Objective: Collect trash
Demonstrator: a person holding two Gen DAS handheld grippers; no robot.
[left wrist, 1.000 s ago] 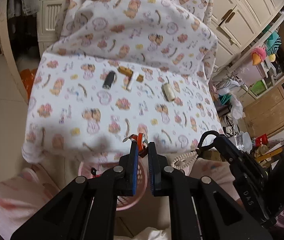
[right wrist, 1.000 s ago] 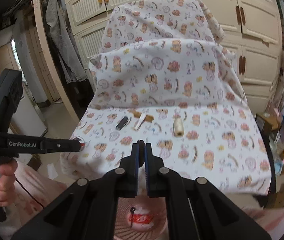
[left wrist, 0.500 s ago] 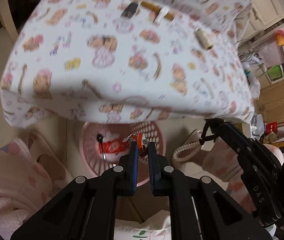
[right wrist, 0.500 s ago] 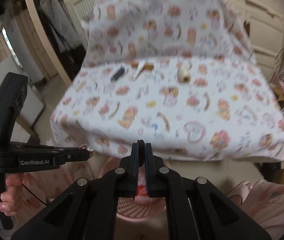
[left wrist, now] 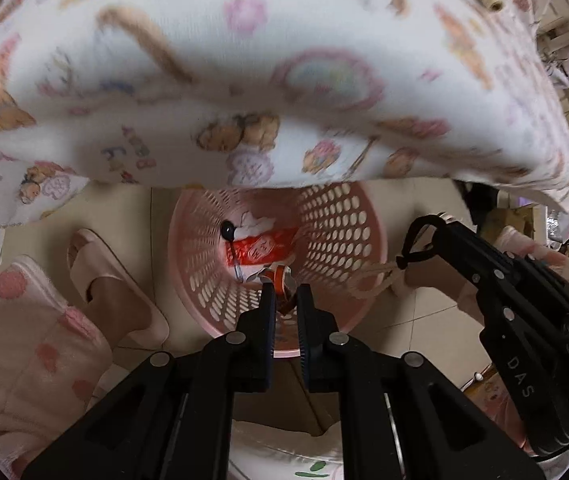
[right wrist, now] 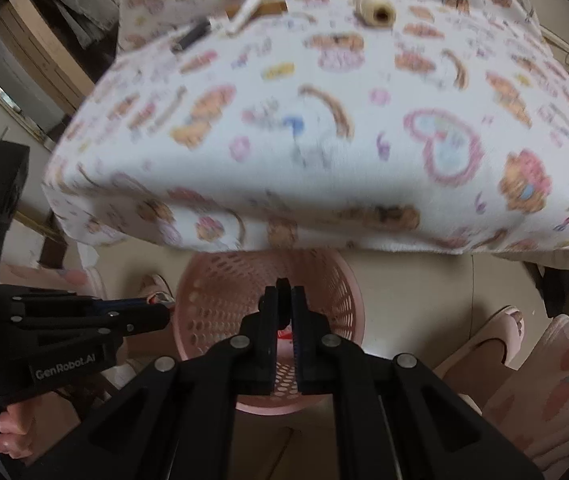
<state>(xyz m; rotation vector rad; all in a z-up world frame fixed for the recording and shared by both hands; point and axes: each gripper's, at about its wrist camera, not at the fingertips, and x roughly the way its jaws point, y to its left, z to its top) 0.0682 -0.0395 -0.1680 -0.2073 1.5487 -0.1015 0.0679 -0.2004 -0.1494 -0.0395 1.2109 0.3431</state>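
My left gripper (left wrist: 283, 294) is shut on a small orange and silver wrapper (left wrist: 277, 276) and holds it over the mouth of a pink perforated basket (left wrist: 340, 240) on the floor. A red wrapper (left wrist: 262, 250) and a black object lie inside the basket. My right gripper (right wrist: 284, 292) is shut with nothing in it, above the same basket (right wrist: 212, 304). The left gripper (right wrist: 156, 300) shows at the left of the right wrist view. On the patterned cloth lie a twine spool (right wrist: 374, 10), a white and brown stick (right wrist: 250, 10) and a dark tube (right wrist: 190, 36).
A cloth-covered table (right wrist: 324, 128) overhangs the basket. Pink slippers (left wrist: 112, 280) and the person's feet are on the tiled floor on both sides. Cupboards and clutter stand at the right.
Both grippers have dropped from table height to below the table edge, toward the basket. The left gripper still holds the wrapper, now over the basket mouth.
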